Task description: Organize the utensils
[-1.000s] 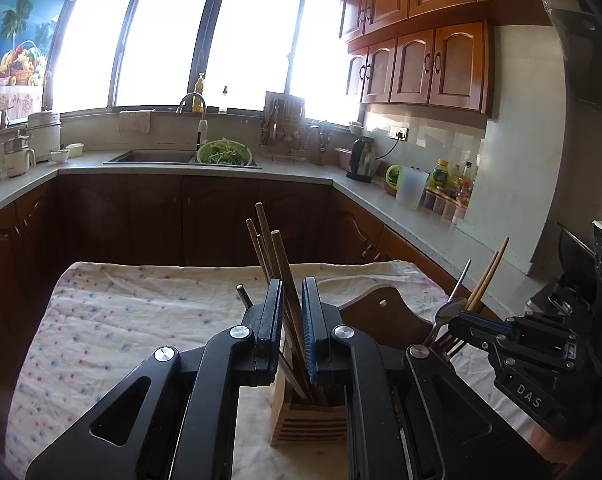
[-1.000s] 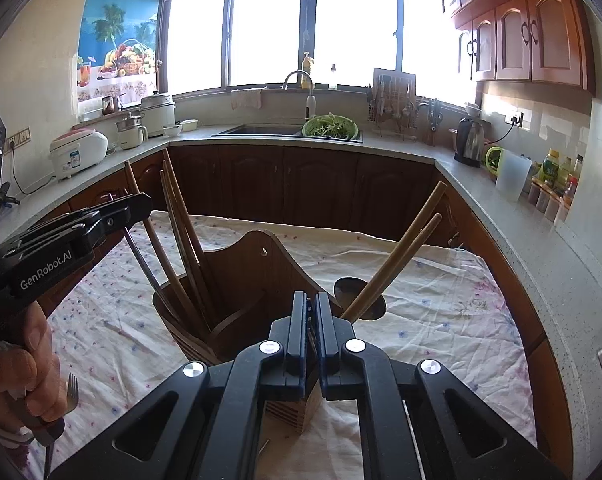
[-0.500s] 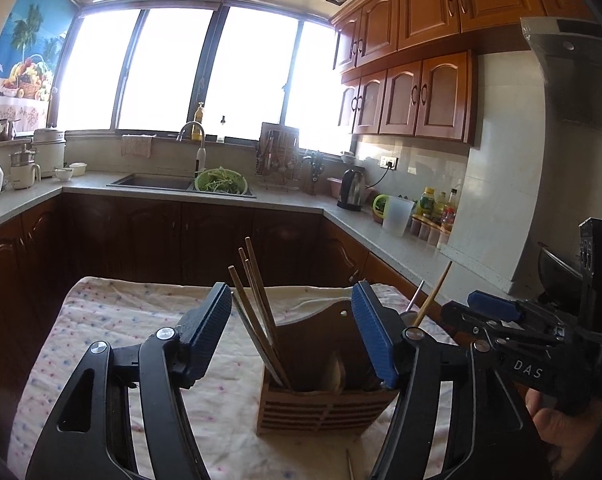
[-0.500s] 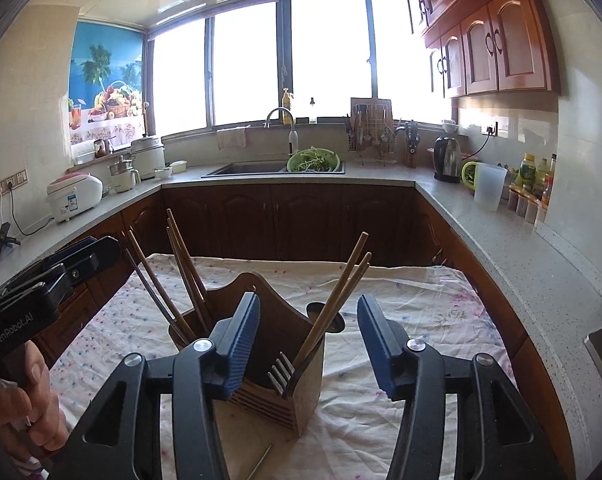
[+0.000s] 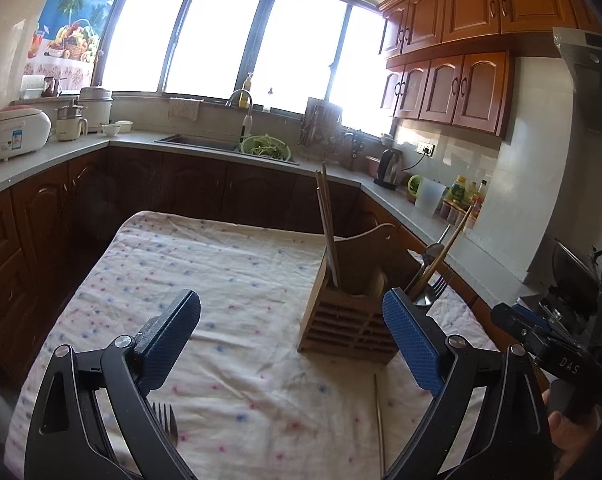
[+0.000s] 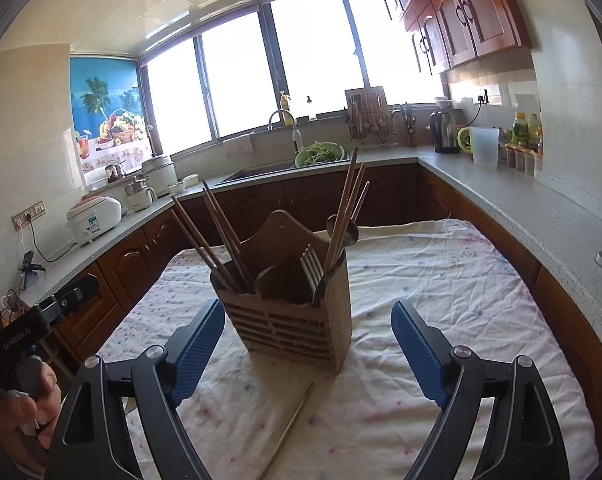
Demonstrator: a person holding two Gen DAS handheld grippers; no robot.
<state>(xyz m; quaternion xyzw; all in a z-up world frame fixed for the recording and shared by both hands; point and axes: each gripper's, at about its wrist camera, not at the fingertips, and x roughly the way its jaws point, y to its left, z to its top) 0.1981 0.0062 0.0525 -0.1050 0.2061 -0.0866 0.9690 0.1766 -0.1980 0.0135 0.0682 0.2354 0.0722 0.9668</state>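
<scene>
A slatted wooden utensil holder (image 5: 347, 322) (image 6: 291, 326) stands upright on the flowered cloth (image 5: 221, 280). Dark chopsticks (image 6: 217, 236) lean in its left compartment. Lighter chopsticks (image 6: 347, 208), a fork (image 6: 311, 264) and a spoon (image 6: 341, 228) stand in its right one. One loose chopstick (image 6: 289, 432) (image 5: 379, 420) lies on the cloth in front of the holder. A fork (image 5: 163, 420) lies under my left gripper's finger. My left gripper (image 5: 289, 298) and right gripper (image 6: 307, 305) hang back from the holder, jaws opening wide, nothing between the pads.
Each gripper shows at the edge of the other's view, the right gripper (image 5: 541, 344) and the left gripper (image 6: 41, 312) with a hand (image 6: 21, 412) on it. A counter (image 6: 521, 200) with sink, kettle, jug and bottles wraps around the table.
Both grippers were shut on chopsticks standing in the holder. They have let go, spread wide and drawn back from it, leaving the chopsticks inside.
</scene>
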